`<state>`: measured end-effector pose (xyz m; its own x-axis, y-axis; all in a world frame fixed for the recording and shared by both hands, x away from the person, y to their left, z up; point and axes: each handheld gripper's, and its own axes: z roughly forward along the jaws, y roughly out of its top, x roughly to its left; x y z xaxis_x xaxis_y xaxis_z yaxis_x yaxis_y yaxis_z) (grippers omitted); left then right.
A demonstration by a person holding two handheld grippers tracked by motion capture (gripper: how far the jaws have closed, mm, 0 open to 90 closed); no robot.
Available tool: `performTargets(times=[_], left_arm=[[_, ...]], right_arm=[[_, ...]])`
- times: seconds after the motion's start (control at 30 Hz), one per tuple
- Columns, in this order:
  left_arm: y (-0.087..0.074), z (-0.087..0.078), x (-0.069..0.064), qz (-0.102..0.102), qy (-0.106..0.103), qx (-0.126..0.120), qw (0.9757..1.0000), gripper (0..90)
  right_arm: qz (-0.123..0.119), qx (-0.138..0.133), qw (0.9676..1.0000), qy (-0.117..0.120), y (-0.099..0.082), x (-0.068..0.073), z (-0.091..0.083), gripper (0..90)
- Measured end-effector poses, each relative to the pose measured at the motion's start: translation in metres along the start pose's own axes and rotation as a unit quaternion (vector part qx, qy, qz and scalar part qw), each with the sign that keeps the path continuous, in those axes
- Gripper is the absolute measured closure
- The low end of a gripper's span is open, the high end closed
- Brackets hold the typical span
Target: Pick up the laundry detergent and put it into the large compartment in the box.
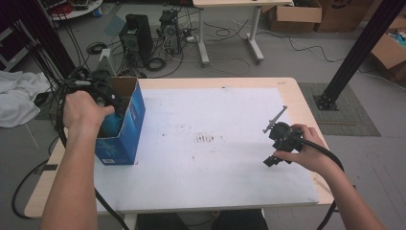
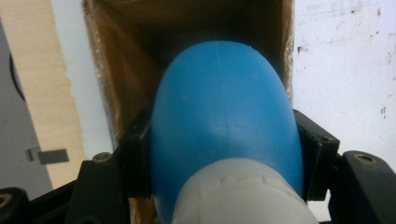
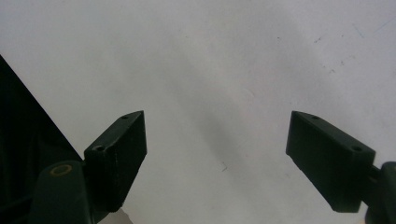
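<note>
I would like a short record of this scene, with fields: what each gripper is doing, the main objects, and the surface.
left gripper: shut on the blue bottle, held at the open top of the blue box
right gripper: open, nothing between its jaws, above the white sheet
blue box: upright near the sheet's left edge, brown inside
blue bottle: white cap toward the camera
surface: white sheet, some small dark marks

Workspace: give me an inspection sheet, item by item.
Surface: white sheet on a wooden table, with dark smudges at its middle.
Job's things: blue bottle at the mouth of an open blue box.
Clutter: nothing seen.
Grippers: left gripper shut on the bottle; right gripper open over bare sheet.
Cables: one trails from each gripper.
Surroundings: computer towers, cardboard boxes, floor cables.
</note>
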<state>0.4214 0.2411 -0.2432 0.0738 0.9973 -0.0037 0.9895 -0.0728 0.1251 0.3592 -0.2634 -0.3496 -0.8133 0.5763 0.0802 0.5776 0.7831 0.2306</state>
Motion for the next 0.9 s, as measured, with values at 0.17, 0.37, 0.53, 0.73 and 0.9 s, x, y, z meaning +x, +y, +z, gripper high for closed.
performTargets(times=[0.17, 0.37, 0.53, 0.73, 0.9], left_arm=[[0.003, 0.011, -0.002, 0.0, -0.001, 0.009, 1.0, 37.7], [0.004, 0.019, 0.002, -0.002, 0.002, 0.012, 0.9999, 37.7], [0.003, 0.026, 0.005, -0.004, 0.003, 0.016, 0.9999, 37.7], [0.002, 0.032, 0.009, -0.006, 0.008, 0.018, 0.9998, 37.7], [0.002, 0.034, 0.01, -0.006, 0.009, 0.019, 0.9998, 37.7]], right_arm=[[0.003, -0.002, 1.0, -0.001, 0.0, 0.0, -0.002, 20.3], [0.002, 0.003, 1.0, 0.0, 0.0, -0.001, 0.0, 20.3], [0.004, 0.003, 1.0, 0.0, 0.001, -0.002, 0.002, 20.3], [0.005, 0.004, 1.0, 0.001, 0.001, -0.003, 0.003, 20.5], [0.005, 0.001, 1.0, 0.0, 0.001, -0.003, 0.001, 20.5]])
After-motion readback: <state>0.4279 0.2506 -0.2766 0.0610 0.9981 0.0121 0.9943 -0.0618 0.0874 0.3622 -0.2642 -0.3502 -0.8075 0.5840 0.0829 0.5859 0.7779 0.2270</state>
